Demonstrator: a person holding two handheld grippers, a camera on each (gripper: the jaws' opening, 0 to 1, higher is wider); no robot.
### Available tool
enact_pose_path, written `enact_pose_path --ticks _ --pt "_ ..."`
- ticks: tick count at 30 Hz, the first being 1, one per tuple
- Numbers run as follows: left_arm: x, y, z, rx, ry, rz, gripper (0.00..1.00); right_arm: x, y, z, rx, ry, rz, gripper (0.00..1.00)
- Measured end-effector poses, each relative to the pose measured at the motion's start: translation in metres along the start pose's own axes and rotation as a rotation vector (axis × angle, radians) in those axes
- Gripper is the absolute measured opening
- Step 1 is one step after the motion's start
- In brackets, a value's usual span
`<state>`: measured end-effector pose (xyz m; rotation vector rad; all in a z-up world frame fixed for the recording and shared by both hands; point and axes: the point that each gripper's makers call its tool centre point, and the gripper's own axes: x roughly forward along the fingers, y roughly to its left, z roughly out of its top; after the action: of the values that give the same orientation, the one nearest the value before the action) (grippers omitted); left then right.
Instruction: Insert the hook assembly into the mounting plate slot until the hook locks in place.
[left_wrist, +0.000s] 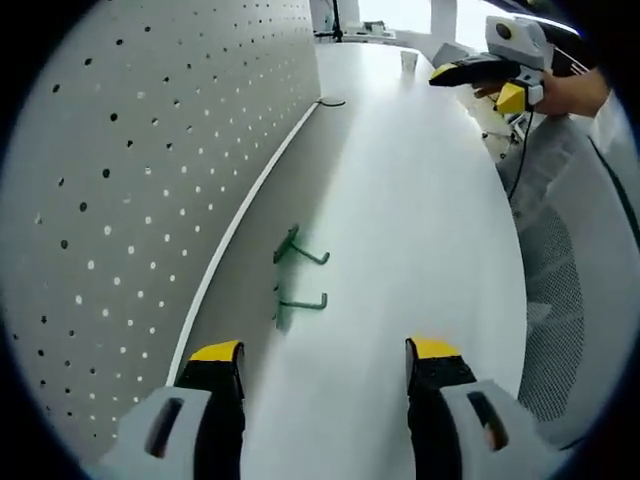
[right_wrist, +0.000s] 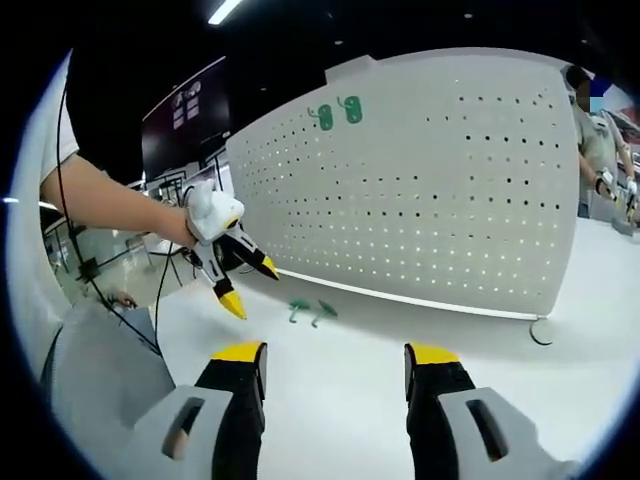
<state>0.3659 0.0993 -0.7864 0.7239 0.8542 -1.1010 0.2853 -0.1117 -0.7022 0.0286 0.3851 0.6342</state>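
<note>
Two green hooks (left_wrist: 300, 280) lie on the white table close to the foot of the white pegboard (left_wrist: 150, 170). My left gripper (left_wrist: 325, 360) hovers just short of them, open, nothing between its jaws. In the right gripper view the same hooks (right_wrist: 312, 312) lie small near the pegboard (right_wrist: 430, 190), which carries two green hooks (right_wrist: 336, 113) near its top edge. My right gripper (right_wrist: 335, 365) is open and empty, well back from the hooks. The left gripper (right_wrist: 245, 285) shows there, held in a hand, jaws apart. The right gripper (left_wrist: 480, 75) appears far off in the left gripper view.
A dark cable loop (right_wrist: 540, 332) lies at the pegboard's far end (left_wrist: 332, 101). A mesh chair (left_wrist: 555, 290) stands along the table's edge (left_wrist: 515, 240). A small white cup (left_wrist: 408, 60) stands at the far end. Another person (right_wrist: 600, 140) works beyond the board.
</note>
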Motion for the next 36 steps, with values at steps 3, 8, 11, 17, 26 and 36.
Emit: enact_pose_path --ticks 3,8,11,17,26,36 --pt "0.003 0.001 0.0 0.006 0.007 -0.006 0.67 0.0 0.0 0.0 0.0 0.002 -0.002 0.54" --pt "0.009 0.002 0.001 0.016 0.019 -0.019 0.67 -0.001 -0.001 0.001 0.001 -0.002 -0.004 0.53" --pt "0.013 0.003 0.002 0.024 0.027 -0.026 0.67 -0.001 -0.001 0.002 0.002 -0.006 -0.007 0.53" --pt "0.017 0.006 0.003 0.026 0.039 -0.028 0.66 -0.001 -0.003 0.003 0.006 -0.01 -0.011 0.53" --pt "0.025 0.007 0.002 0.036 0.057 -0.042 0.65 -0.002 -0.006 0.002 0.017 -0.013 -0.021 0.53" --pt "0.034 0.009 0.0 0.058 0.085 -0.064 0.65 -0.003 -0.008 0.003 0.023 -0.014 -0.03 0.53"
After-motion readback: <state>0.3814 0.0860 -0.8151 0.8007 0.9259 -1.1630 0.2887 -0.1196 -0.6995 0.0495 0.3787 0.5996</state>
